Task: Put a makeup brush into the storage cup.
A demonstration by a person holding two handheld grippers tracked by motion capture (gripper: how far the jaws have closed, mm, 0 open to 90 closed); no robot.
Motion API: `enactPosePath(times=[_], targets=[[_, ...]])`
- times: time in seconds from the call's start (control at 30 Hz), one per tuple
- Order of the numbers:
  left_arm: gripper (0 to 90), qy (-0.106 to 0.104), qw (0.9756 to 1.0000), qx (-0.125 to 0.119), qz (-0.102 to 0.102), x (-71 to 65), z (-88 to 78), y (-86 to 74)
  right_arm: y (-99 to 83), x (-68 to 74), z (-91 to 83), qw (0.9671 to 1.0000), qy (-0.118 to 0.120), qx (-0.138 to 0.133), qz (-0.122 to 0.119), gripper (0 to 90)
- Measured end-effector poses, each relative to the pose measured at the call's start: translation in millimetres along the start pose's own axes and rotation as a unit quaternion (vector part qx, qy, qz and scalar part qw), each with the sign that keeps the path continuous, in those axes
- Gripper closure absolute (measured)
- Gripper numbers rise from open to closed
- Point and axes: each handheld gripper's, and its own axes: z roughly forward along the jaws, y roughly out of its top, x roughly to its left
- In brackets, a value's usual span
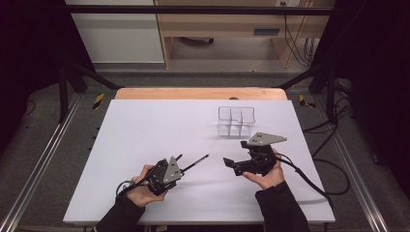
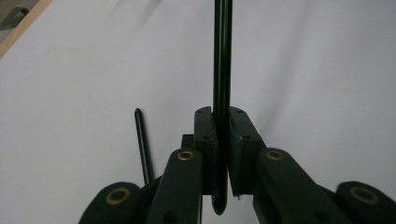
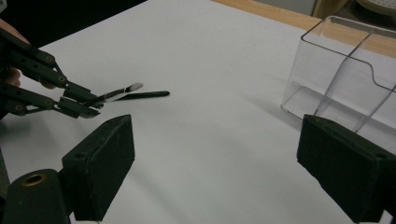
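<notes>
A thin black brush (image 1: 196, 162) with a pale tip points up and right from my left gripper (image 1: 183, 169), which is shut on its handle. In the left gripper view the handle (image 2: 222, 56) runs straight up from between the closed jaws of the left gripper (image 2: 222, 116). A second black stick (image 2: 141, 140) lies beside those jaws, low over the sheet. My right gripper (image 1: 236, 152) is held at the right with its jaws wide apart and nothing between them. From the right gripper (image 3: 215, 140) I see the brush (image 3: 119, 92) and the left gripper (image 3: 93, 105) at the left.
A clear divided container (image 1: 236, 121) stands on the white sheet (image 1: 145, 125) just beyond my right gripper; its near wall (image 3: 327, 60) rises close at the right. The wooden table edge (image 1: 200, 93) runs along the far side. Cables trail off the right edge.
</notes>
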Motion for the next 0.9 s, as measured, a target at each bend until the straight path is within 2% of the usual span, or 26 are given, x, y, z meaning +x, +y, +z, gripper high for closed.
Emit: enactPosePath(times=[0.17, 0.33, 0.5, 0.67, 0.9], targets=[[82.9, 0.003, 0.9993, -0.018, -0.033, -1.0, -0.6, 0.0, -2.2, 3.6, 2.4, 1.0000, 0.001, -0.009, 0.002, 11.6], [82.9, 0.004, 0.9973, -0.037, -0.064, -2.0, -0.7, -0.7, -2.5, 5.1, 3.1, 0.9997, 0.004, -0.020, 0.011, 11.6], [82.9, 0.002, 0.9942, -0.053, -0.094, -2.2, -0.2, -2.2, -2.1, 5.9, 3.4, 0.9992, 0.004, -0.035, 0.021, 11.6], [82.9, 0.001, 0.9894, -0.068, -0.128, -3.1, 0.1, -2.3, -2.2, 7.0, 5.6, 0.9983, 0.009, -0.048, 0.031, 11.6], [82.8, 0.009, 0.9845, -0.085, -0.153, -7.0, -0.7, -0.8, -4.6, 10.9, 10.7, 0.9972, 0.022, -0.057, 0.042, 11.6]])
